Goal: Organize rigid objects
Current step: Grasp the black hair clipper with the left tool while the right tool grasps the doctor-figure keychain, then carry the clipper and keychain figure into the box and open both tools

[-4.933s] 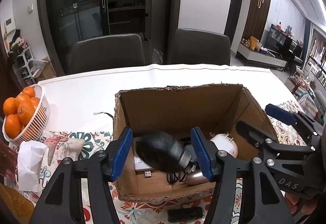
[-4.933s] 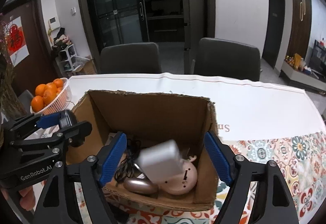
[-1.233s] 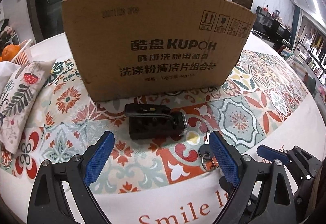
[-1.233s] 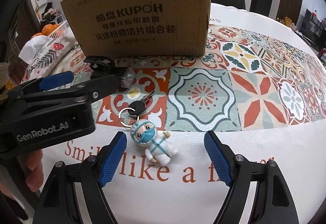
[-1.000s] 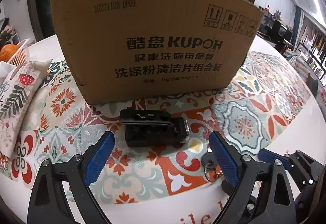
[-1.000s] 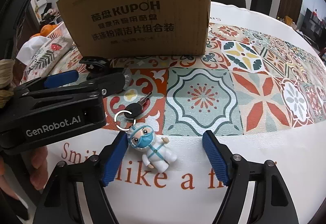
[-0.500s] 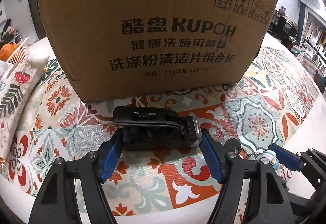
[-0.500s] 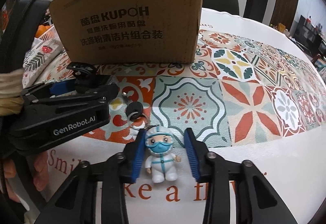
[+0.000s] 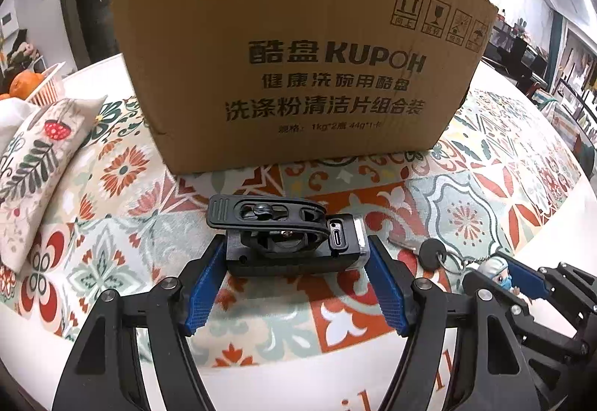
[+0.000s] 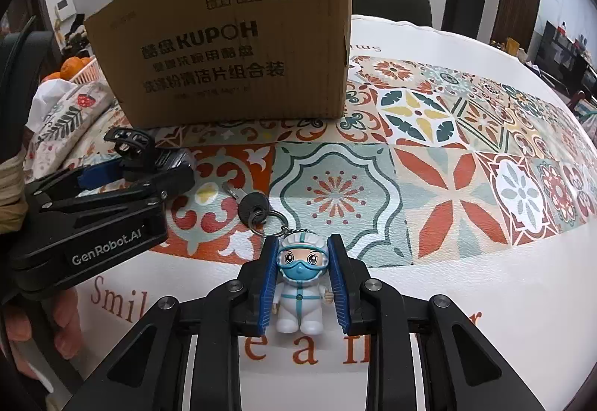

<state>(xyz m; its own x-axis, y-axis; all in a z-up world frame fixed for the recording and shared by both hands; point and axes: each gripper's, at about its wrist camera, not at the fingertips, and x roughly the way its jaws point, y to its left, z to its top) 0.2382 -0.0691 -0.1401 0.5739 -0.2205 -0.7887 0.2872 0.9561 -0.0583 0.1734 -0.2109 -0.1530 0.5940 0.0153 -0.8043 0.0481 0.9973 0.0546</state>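
Fingers (image 9: pixel 386 289) clamp black device (image 9: pixel 287 243); other pair grips figurine (image 10: pixel 300 284).

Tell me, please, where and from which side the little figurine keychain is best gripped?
Grip the figurine across its head and torso from the near side, as the right gripper does now with blue pads on either side. That probably suits it: the body is its widest part, while the key trails beyond on a ring.
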